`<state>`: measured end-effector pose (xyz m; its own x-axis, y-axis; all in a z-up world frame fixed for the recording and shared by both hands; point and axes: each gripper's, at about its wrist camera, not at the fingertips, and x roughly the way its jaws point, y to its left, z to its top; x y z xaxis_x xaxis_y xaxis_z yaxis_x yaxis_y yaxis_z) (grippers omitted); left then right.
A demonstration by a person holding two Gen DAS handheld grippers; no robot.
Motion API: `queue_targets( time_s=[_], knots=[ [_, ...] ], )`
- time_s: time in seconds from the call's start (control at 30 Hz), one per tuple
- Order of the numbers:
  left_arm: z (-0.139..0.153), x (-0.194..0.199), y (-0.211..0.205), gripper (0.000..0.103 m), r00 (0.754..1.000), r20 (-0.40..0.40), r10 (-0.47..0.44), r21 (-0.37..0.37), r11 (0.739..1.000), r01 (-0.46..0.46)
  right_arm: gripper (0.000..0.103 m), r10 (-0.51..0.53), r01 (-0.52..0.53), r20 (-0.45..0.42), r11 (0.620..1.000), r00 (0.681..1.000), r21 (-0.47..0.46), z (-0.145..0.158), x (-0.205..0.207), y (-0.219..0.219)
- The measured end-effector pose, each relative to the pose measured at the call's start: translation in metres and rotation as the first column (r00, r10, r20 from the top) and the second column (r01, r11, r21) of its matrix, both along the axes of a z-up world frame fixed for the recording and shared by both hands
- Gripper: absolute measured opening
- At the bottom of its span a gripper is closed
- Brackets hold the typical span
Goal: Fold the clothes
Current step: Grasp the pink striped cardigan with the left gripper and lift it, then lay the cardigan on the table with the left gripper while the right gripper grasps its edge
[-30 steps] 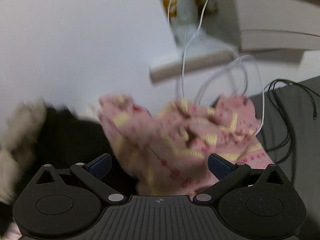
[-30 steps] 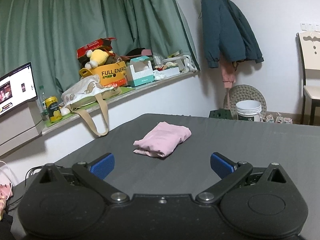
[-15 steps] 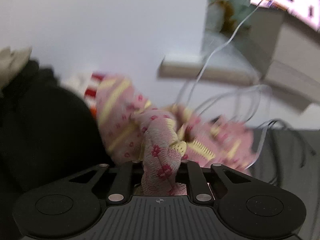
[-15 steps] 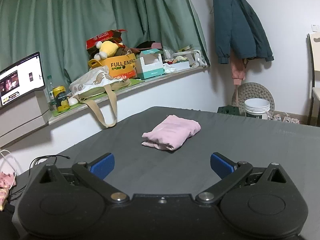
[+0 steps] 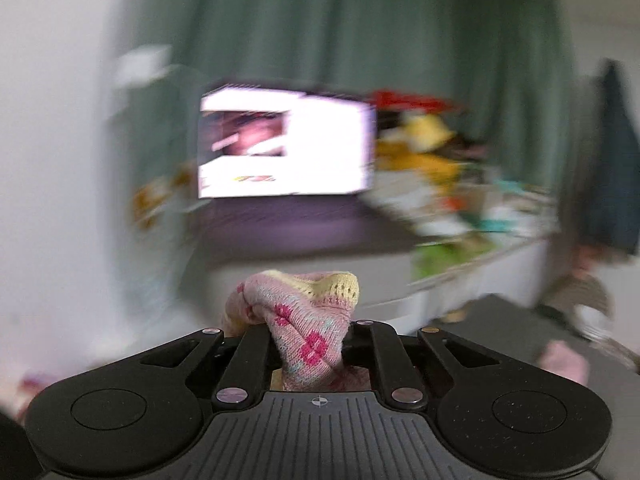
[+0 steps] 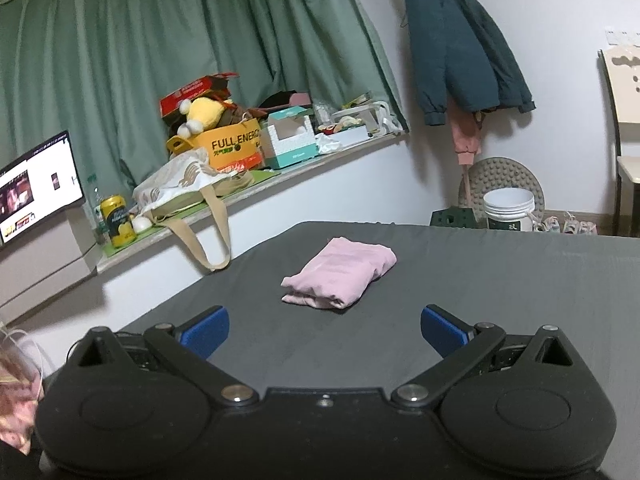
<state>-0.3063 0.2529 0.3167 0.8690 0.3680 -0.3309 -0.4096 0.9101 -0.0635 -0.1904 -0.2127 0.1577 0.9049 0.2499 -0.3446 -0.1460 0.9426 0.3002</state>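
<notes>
My left gripper (image 5: pixel 310 340) is shut on a pink knitted garment (image 5: pixel 304 320) with a yellow edge and red diamond marks; a bunch of it bulges up between the closed fingers, and the rest hangs out of sight below. The left wrist view behind it is blurred by motion. My right gripper (image 6: pixel 324 330) hovers open over the dark grey bed (image 6: pixel 500 280), nothing between its blue pads (image 6: pixel 204 330). A folded pink garment (image 6: pixel 340 272) lies flat on the bed ahead of it. A blurred bit of the pink knit (image 6: pixel 16 400) shows at the right wrist view's left edge.
A windowsill (image 6: pixel 248 196) along the bed holds a tote bag (image 6: pixel 180 192), a yellow box, a can (image 6: pixel 116 220) and other clutter. A lit monitor (image 6: pixel 36 188) stands at left. A dark jacket (image 6: pixel 460 40) hangs on the wall; a white bucket (image 6: pixel 508 210) and a chair (image 6: pixel 624 120) stand beyond the bed.
The left gripper closed on the pink knitted garment, lifted it off the pile and swung towards the monitor and curtain. The right gripper stayed open and drifted slightly.
</notes>
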Motion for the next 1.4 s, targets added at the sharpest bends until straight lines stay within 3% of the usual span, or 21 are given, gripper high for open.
queue_targets(
  time_s=[0.07,0.13,0.27,0.33,0.4,0.43,0.53,0.57,0.63,0.7,0.8,0.87,0.9,1.0,1.07,1.13,1.2,1.23,1.3,1.33,1.4],
  knots=[
    [0.018,0.020,-0.036,0.011,0.993,0.034,-0.111,0.002,0.994,0.111,0.103,-0.008,0.008,0.006,1.000,1.000,0.007,0.001,0.000,-0.003],
    [0.033,0.039,-0.075,0.010,0.971,0.072,-0.227,0.011,0.974,0.227,0.103,-0.015,0.015,0.015,1.000,1.000,0.017,0.003,0.000,-0.006],
    [0.057,0.085,-0.166,0.010,0.887,0.151,-0.436,0.008,0.898,0.440,0.103,-0.054,0.052,0.037,0.998,0.998,0.042,0.009,0.003,-0.020],
    [0.067,0.104,-0.208,0.010,0.835,0.191,-0.516,-0.008,0.850,0.527,0.103,-0.087,0.083,0.046,0.994,0.995,0.068,0.013,0.003,-0.033],
    [0.077,0.113,-0.251,0.010,0.756,0.244,-0.607,-0.023,0.776,0.630,0.103,-0.123,0.117,0.062,0.989,0.991,0.090,0.017,0.003,-0.047],
    [0.082,0.115,-0.271,0.010,0.703,0.274,-0.656,-0.015,0.728,0.685,0.103,-0.140,0.132,0.078,0.986,0.987,0.097,0.020,0.002,-0.056],
    [0.087,0.109,-0.302,0.010,0.596,0.333,-0.730,0.027,0.639,0.768,0.103,-0.191,0.177,0.127,0.978,0.973,0.114,0.030,-0.003,-0.084],
    [0.086,0.109,-0.307,0.010,0.588,0.333,-0.737,0.028,0.631,0.775,0.103,-0.207,0.191,0.145,0.975,0.968,0.116,0.034,-0.006,-0.094],
    [0.072,0.115,-0.302,0.010,0.620,0.303,-0.723,0.011,0.654,0.757,0.103,-0.230,0.211,0.168,0.970,0.959,0.124,0.035,-0.008,-0.112],
    [0.042,0.126,-0.286,0.010,0.692,0.238,-0.681,-0.045,0.704,0.709,0.103,-0.249,0.228,0.175,0.964,0.952,0.134,0.032,-0.009,-0.126],
    [-0.022,0.144,-0.254,0.010,0.808,0.080,-0.584,-0.130,0.797,0.590,0.103,-0.230,0.214,0.106,0.967,0.967,0.141,0.017,0.000,-0.137],
    [-0.064,0.152,-0.241,0.010,0.857,-0.038,-0.514,-0.133,0.853,0.505,0.103,-0.180,0.181,-0.015,0.979,0.984,0.097,0.004,0.015,-0.136],
    [-0.084,0.152,-0.234,0.010,0.868,-0.087,-0.490,-0.144,0.868,0.476,0.103,-0.140,0.146,-0.097,0.988,0.985,0.057,-0.004,0.026,-0.131],
    [-0.131,0.151,-0.221,0.010,0.883,-0.190,-0.429,-0.175,0.900,0.400,0.102,-0.032,0.026,-0.221,0.999,0.975,-0.028,-0.022,0.041,-0.112],
    [-0.149,0.143,-0.219,0.010,0.890,-0.210,-0.406,-0.176,0.911,0.374,0.095,0.072,-0.091,-0.235,0.993,0.969,-0.072,-0.024,0.041,-0.095],
    [-0.154,0.130,-0.216,0.010,0.895,-0.206,-0.395,-0.197,0.913,0.358,0.095,0.215,-0.247,-0.229,0.961,0.949,-0.122,-0.024,0.036,-0.075],
    [-0.150,0.132,-0.210,0.010,0.903,-0.193,-0.383,-0.208,0.916,0.344,0.095,0.417,-0.457,-0.213,0.867,0.884,-0.198,-0.024,0.021,-0.047],
    [-0.148,0.134,-0.206,0.010,0.907,-0.186,-0.379,-0.216,0.916,0.338,0.095,0.505,-0.541,-0.195,0.793,0.841,-0.280,-0.026,0.007,-0.029],
    [-0.146,0.141,-0.199,0.010,0.911,-0.175,-0.373,-0.236,0.914,0.329,0.095,0.628,-0.626,-0.185,0.611,0.756,-0.484,-0.032,-0.023,0.006],
    [-0.145,0.146,-0.195,0.010,0.911,-0.175,-0.375,-0.242,0.913,0.329,0.095,0.658,-0.618,-0.191,0.511,0.728,-0.597,-0.038,-0.039,0.021],
    [-0.143,0.155,-0.190,0.010,0.909,-0.175,-0.379,-0.252,0.909,0.331,0.093,0.640,-0.556,-0.232,0.365,0.732,-0.746,-0.054,-0.058,0.038]
  ],
)
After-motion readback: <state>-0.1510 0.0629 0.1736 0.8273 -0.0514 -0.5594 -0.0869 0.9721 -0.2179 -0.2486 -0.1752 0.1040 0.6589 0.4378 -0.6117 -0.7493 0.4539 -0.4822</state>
